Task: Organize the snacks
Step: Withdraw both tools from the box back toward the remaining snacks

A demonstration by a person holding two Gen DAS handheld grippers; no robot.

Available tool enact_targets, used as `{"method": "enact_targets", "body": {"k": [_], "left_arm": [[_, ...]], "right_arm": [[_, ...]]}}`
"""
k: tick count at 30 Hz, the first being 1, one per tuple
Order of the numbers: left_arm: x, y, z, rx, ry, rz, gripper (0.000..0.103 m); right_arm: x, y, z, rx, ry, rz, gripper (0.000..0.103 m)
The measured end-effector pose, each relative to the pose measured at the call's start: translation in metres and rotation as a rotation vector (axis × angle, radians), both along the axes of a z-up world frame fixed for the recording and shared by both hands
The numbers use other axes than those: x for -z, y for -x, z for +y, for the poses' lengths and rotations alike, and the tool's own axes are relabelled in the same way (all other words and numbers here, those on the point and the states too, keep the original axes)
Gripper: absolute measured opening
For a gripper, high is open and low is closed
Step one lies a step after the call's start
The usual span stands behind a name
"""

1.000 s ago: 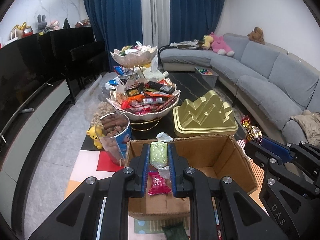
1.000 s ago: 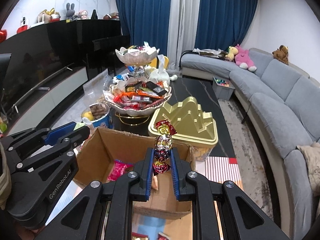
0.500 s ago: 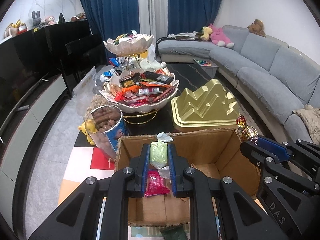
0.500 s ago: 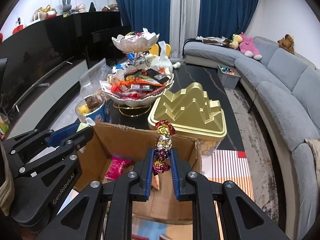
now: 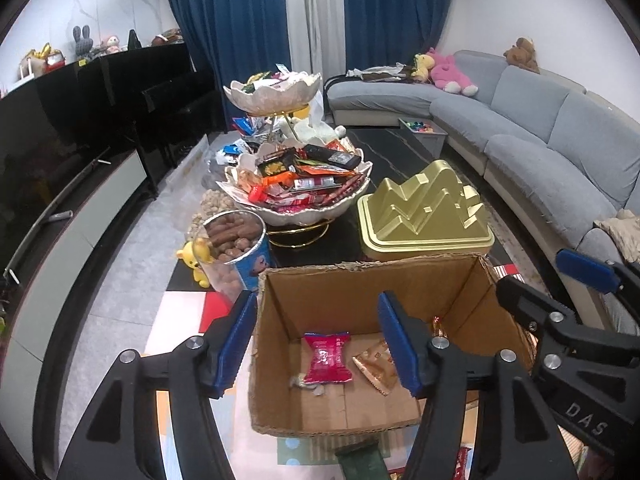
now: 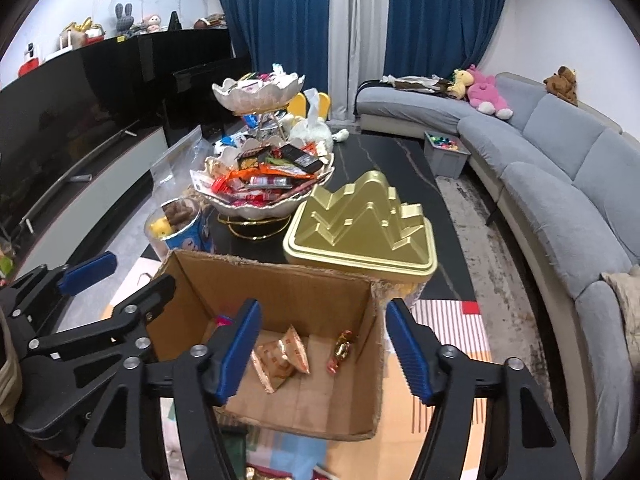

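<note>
An open cardboard box [image 5: 440,284] [image 6: 280,284] stands just below both grippers. On its floor lie a red packet [image 5: 328,358], an orange packet [image 5: 374,364] [image 6: 280,358], a small pale wrapped sweet [image 5: 306,382] and a foil-wrapped candy [image 6: 340,350]. My left gripper [image 5: 316,300] [image 6: 138,270] hangs over the box's left part, its jaws opening with nothing held between them. Over the right part, my right gripper [image 6: 323,306] [image 5: 534,270] also has its jaws opening and holds nothing.
Behind the box stand a two-tier bowl stand [image 5: 296,200] heaped with snacks, a gold mountain-shaped tin [image 5: 424,216], a tub of brown sticks [image 5: 236,248] and a yellow bear toy [image 5: 194,260]. A dark green packet [image 5: 360,460] lies in front. Grey sofa right, TV cabinet left.
Both grippers have opened. The pale green sweet has left the left jaws and the foil candy the right jaws; both now lie in the box.
</note>
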State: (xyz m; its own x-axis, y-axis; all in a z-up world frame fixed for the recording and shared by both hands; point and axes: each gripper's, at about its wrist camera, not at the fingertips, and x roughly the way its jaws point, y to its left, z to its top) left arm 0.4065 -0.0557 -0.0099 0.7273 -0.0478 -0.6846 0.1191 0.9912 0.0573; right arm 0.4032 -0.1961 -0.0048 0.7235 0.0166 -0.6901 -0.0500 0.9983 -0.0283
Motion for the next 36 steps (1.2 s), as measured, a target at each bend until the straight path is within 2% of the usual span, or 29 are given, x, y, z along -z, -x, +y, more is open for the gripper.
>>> {"method": "enact_targets", "body": {"k": [9, 22, 36], "left_arm": [[-0.019, 0.022, 0.01, -0.034, 0.001, -0.032, 0.069], [-0.04, 0.055, 0.026, -0.066, 0.011, -0.044, 0.073], [-0.044, 0.092, 0.034, -0.069, 0.033, -0.029, 0.074]], "right_arm": [[-0.018, 0.02, -0.003, 0.036, 0.001, -0.023, 0.078], [-0.037, 0.054, -0.001, 0.063, -0.001, -0.052, 0.079], [-0.041, 0.086, -0.003, 0.076, -0.014, -0.059, 0.079]]}}
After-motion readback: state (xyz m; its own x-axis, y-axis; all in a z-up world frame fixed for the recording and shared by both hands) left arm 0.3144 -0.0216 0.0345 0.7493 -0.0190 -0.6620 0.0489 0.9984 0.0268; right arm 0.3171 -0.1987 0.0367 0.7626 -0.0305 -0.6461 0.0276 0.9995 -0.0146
